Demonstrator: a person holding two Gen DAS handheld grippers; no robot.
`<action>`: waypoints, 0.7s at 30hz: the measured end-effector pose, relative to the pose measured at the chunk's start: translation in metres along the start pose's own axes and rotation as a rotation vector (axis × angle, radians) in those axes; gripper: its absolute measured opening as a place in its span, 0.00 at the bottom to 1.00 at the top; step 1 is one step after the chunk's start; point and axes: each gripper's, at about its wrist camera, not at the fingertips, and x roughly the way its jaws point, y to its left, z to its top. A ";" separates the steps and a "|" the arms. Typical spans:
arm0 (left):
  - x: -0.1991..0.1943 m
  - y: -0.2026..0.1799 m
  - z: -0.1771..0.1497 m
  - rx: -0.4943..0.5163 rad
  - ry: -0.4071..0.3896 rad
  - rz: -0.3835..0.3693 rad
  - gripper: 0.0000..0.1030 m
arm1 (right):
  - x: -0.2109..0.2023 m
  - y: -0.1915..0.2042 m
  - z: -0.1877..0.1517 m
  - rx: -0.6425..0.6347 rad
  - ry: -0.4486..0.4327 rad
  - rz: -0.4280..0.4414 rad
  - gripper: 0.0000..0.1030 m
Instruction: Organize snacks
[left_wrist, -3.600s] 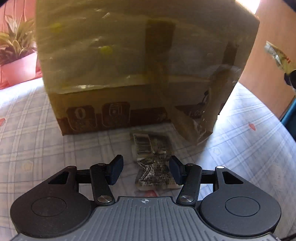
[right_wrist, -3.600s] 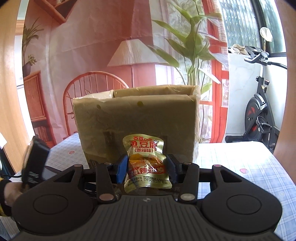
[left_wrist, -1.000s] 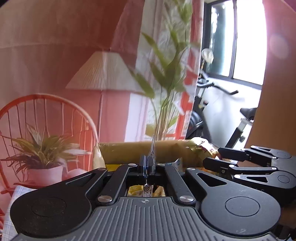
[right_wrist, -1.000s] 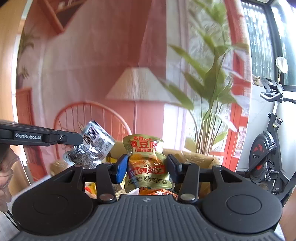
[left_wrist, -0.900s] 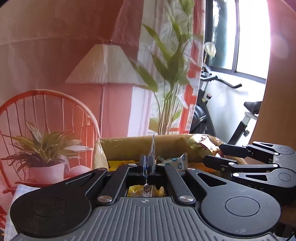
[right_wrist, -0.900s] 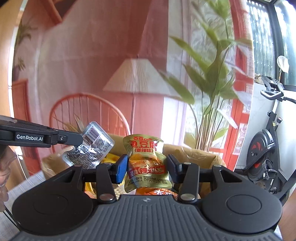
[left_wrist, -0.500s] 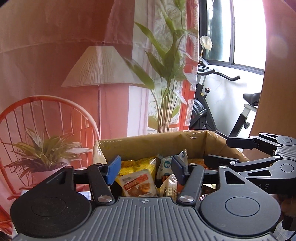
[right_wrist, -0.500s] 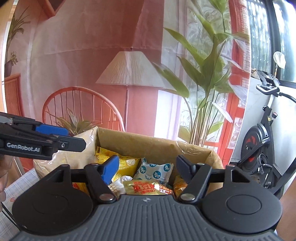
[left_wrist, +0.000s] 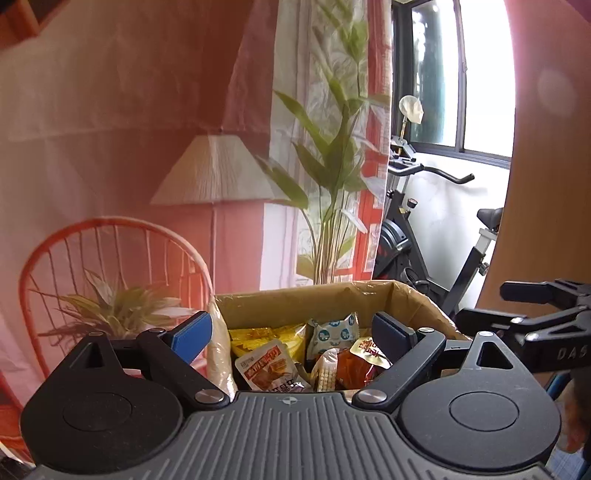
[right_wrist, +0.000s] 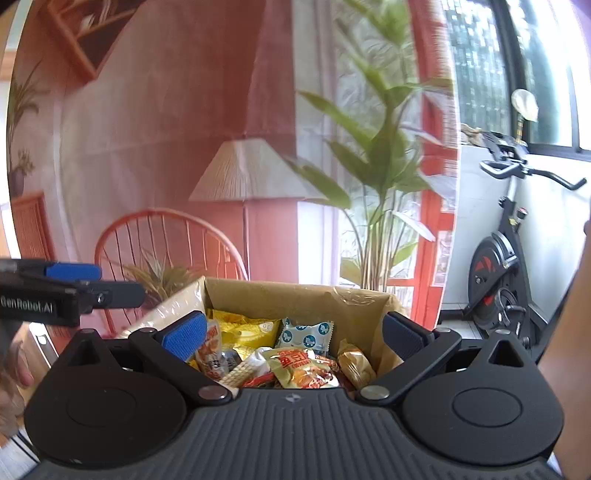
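Two hand-held grippers, left and right, opening, empty, above one snack-filled cardboard box.

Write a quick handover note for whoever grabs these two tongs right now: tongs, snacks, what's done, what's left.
Left tongs: jaws opening, nothing between them.
Right tongs: jaws opening, nothing between them.
Both hang over the open cardboard box.
Box holds a pile of snack packets, among them the gold packet and a white-and-blue packet.
Done: these snacks are in the box.
Left: cannot tell; the table is out of view.
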 end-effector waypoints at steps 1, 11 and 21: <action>-0.008 -0.002 0.000 0.012 -0.009 0.008 0.93 | -0.009 0.001 0.001 0.011 -0.008 -0.006 1.00; -0.085 -0.018 0.002 0.021 -0.068 0.029 0.94 | -0.098 0.031 0.007 0.049 -0.071 -0.014 1.00; -0.134 -0.032 -0.002 0.019 -0.083 0.061 0.94 | -0.149 0.049 0.001 0.094 -0.075 -0.016 1.00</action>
